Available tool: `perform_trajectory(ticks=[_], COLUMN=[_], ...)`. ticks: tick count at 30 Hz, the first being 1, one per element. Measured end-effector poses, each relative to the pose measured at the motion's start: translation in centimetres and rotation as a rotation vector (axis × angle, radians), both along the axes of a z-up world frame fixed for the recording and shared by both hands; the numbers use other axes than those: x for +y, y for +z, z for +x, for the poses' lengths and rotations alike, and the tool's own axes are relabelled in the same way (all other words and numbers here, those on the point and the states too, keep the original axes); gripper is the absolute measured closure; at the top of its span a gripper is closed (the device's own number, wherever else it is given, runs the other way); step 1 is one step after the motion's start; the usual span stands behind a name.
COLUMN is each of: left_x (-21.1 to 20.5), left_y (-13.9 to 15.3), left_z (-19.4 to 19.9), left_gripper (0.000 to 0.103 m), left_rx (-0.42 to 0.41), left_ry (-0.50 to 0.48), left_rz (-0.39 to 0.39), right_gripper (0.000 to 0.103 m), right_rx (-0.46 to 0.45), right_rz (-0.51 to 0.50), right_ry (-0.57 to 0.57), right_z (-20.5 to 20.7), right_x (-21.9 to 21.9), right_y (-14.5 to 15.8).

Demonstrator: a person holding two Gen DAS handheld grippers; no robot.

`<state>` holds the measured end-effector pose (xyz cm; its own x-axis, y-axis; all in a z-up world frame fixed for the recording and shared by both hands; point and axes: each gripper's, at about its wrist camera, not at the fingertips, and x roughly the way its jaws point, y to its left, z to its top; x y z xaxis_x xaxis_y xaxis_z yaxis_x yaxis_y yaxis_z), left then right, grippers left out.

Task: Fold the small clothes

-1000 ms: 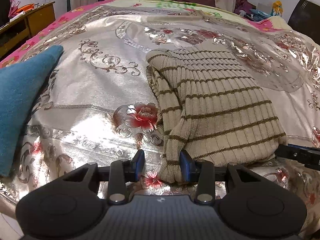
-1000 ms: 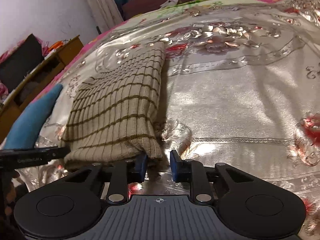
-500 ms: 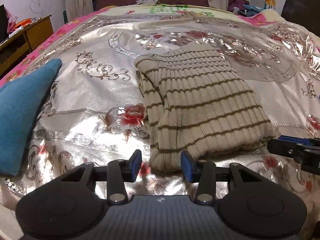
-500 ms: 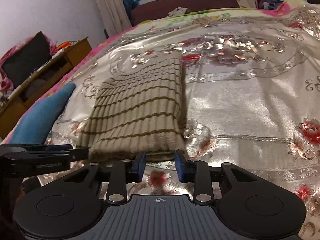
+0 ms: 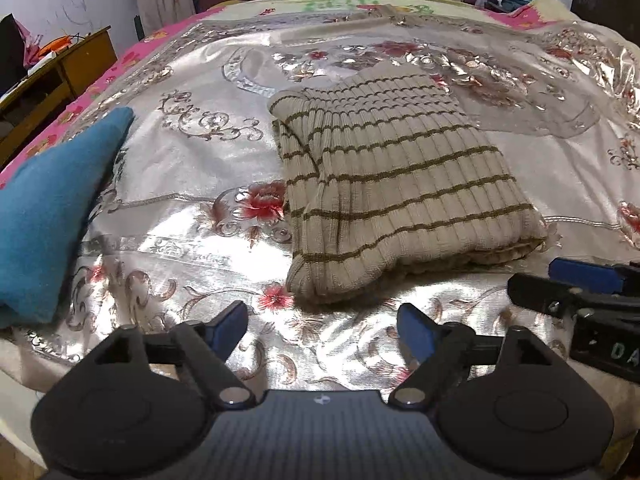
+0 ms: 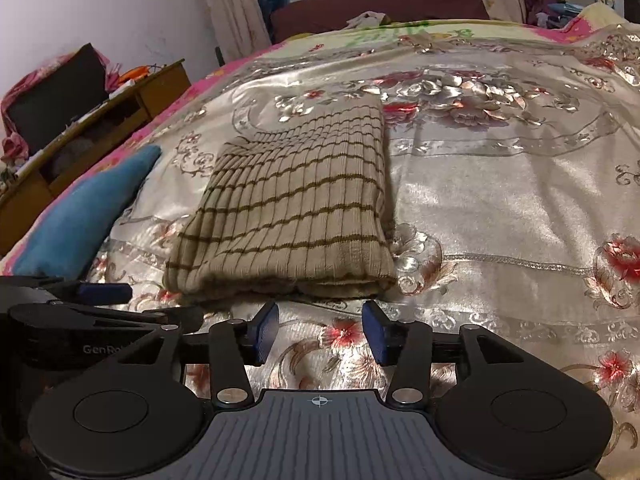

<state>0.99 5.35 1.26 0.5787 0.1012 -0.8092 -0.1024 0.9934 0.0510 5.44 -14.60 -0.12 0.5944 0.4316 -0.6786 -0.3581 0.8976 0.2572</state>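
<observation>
Now my left hand-held gripper (image 5: 322, 324) hangs spread wide, its jaws having just been opening, with only bedspread (image 5: 192, 184) between them; the folded striped sweater (image 5: 396, 184) lies just beyond, untouched. My right hand-held gripper (image 6: 319, 332) is also parted — jaws just opening, nothing between them — short of the sweater's near edge. Only the left view shows the rolled layers along the sweater's left side; only the right shows its straight right edge, with broad bare bedspread beyond. A blue cloth (image 5: 48, 216) lies well apart at the left — near the bed's edge.
</observation>
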Motion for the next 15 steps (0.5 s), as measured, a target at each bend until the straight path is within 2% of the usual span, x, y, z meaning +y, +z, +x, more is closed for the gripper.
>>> perform_trajectory(ticks=[4,15], left_x=[0.24,0.16], left_y=[0.13,-0.17], left_z=[-0.44,-0.82], left_gripper=[0.006,0.006], left_rx=[-0.018,-0.010], left_ry=[0.010,0.014], left_rz=[-0.050,-0.047], right_gripper=[0.051,0.046], right_rx=[-0.001,0.006], right_rz=[-0.017,-0.036], right_ry=[-0.007,-0.010], right_z=[-0.29,-0.33], right_x=[0.02,0.16], right_y=[-0.09,-0.63])
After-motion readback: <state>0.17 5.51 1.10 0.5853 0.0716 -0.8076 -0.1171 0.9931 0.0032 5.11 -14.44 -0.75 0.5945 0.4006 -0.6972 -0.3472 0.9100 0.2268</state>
